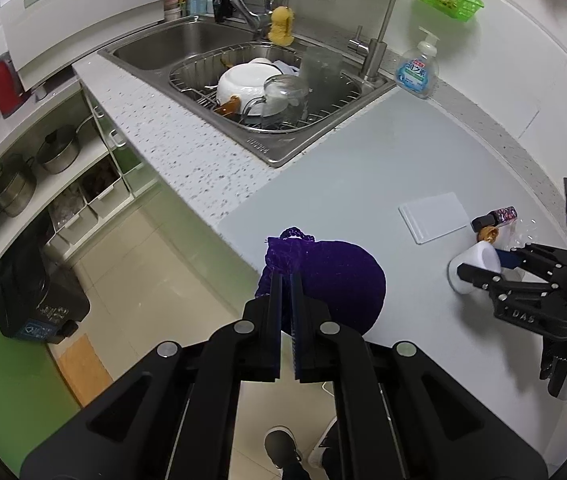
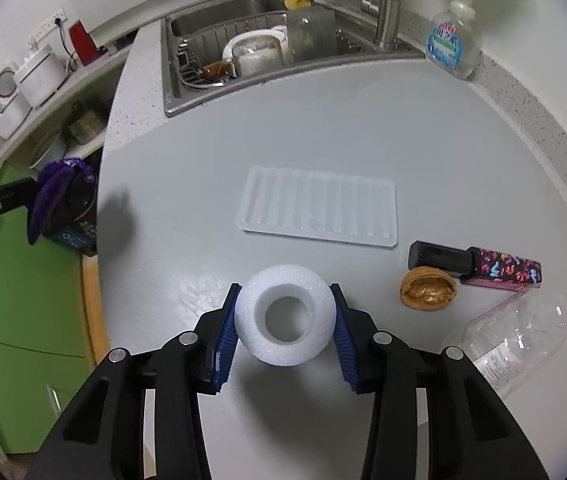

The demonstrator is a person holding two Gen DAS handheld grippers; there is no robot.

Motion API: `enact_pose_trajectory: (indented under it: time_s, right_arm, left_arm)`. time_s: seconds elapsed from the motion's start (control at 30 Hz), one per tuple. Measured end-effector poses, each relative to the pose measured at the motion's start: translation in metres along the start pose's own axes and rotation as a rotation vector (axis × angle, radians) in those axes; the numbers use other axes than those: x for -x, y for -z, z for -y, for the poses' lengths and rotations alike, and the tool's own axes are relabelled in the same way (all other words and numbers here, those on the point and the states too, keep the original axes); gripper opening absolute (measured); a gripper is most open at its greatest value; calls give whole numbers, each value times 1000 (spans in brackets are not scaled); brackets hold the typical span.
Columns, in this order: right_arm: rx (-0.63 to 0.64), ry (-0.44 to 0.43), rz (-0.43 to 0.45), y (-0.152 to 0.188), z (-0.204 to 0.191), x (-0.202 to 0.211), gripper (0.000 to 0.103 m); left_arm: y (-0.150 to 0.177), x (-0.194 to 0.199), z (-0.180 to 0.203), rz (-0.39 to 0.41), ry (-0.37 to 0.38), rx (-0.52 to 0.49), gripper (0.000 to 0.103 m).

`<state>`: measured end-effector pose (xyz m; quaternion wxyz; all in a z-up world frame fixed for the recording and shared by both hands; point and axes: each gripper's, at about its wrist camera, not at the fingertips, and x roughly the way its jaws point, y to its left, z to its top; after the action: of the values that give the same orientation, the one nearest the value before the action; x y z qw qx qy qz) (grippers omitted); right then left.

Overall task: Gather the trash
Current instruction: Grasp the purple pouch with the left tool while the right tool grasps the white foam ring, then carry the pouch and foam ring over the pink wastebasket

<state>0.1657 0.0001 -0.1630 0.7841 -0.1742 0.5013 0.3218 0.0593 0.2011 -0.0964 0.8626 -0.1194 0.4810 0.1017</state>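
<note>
My left gripper (image 1: 287, 276) is shut on the rim of a purple velvet pouch (image 1: 335, 280), which hangs at the counter's front edge. The right wrist view shows the same pouch (image 2: 49, 196) at far left, beyond the edge. My right gripper (image 2: 285, 286) points down at a white foam ball with a round hole (image 2: 283, 350); both blue pads press on its sides. In the left wrist view the right gripper (image 1: 483, 264) and the foam ball (image 1: 479, 256) are at the right, low over the grey counter mat (image 1: 363, 184).
On the mat lie a clear ribbed plastic tray (image 2: 319, 210), a golden walnut-shaped piece (image 2: 427, 288), a black and patterned tube (image 2: 479, 266) and an empty clear bottle (image 2: 519, 340). A sink (image 1: 267, 152) full of dishes and a soap dispenser (image 1: 417, 68) stand behind. A black bin (image 1: 39, 304) sits on the floor.
</note>
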Motion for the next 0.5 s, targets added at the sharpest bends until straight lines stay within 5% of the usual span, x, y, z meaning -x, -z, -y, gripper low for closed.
enact_pose_trajectory:
  time_s: [0.5]
  right_arm:
    - [120,-78,94,-9,-78,42,41]
  left_arm:
    - [54,30,-47,1,-38,79,3]
